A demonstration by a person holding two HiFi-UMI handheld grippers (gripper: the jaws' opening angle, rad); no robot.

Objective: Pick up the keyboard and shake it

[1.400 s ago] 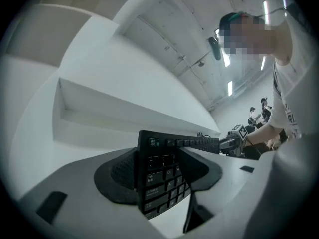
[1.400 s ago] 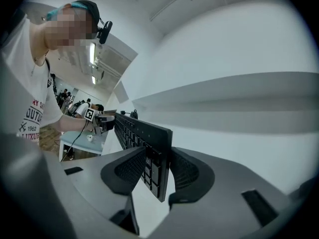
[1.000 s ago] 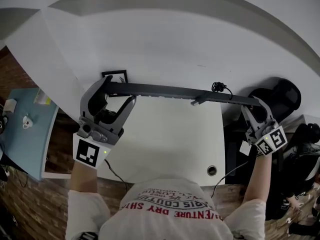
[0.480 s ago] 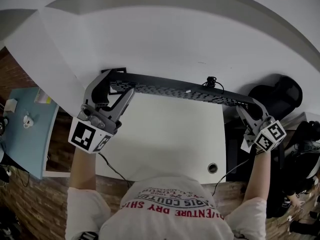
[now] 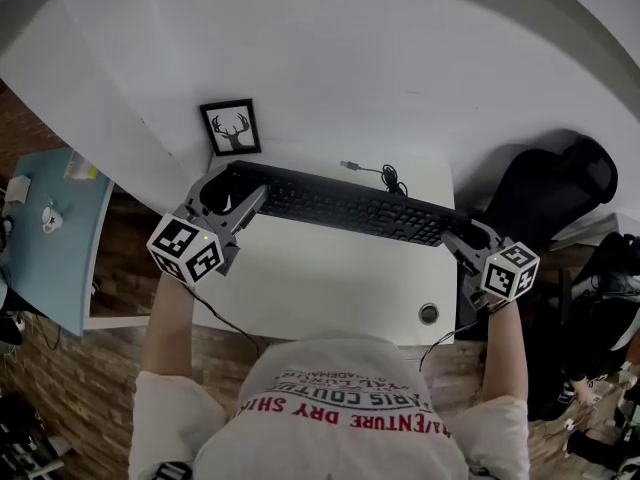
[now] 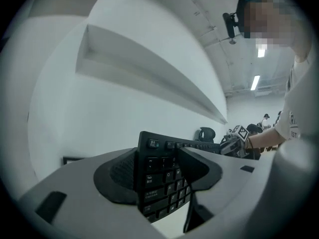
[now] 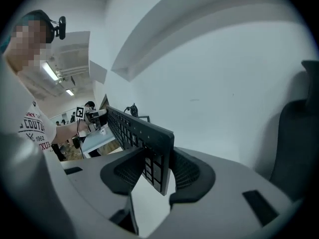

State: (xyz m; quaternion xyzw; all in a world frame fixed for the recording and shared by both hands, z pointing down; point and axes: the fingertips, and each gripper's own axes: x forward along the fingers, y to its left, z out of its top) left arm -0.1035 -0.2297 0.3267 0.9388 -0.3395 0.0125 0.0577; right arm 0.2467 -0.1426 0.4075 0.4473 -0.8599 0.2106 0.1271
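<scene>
A long black computer keyboard (image 5: 350,206) runs across the far part of the white desk (image 5: 330,278), slanting from the upper left of the head view down to the right, keys facing up. Whether it rests on the desk or hangs just above it cannot be told.

The left gripper (image 5: 228,190) has the keyboard's left end, with its marker cube at the lower left. In the left gripper view its dark ribbed fingers (image 6: 118,174) pinch that end, one pad on each face, with the Esc and Tab corner sticking out between them. The right gripper (image 5: 468,240) has the opposite end at the right of the head view. In the right gripper view its fingers (image 7: 185,172) are clamped on the thin edge of the keyboard (image 7: 149,151), which stretches away to the left of the frame.

A thin black cable (image 5: 385,178) with a loose plug lies coiled behind the keyboard. A small black-framed picture of antlers (image 5: 232,126) stands against the white wall at the upper left. A round cable hole (image 5: 428,313) sits near the desk's lower right corner. A black office chair (image 5: 545,193) stands at the right, and a light blue table (image 5: 55,258) at the far left.
</scene>
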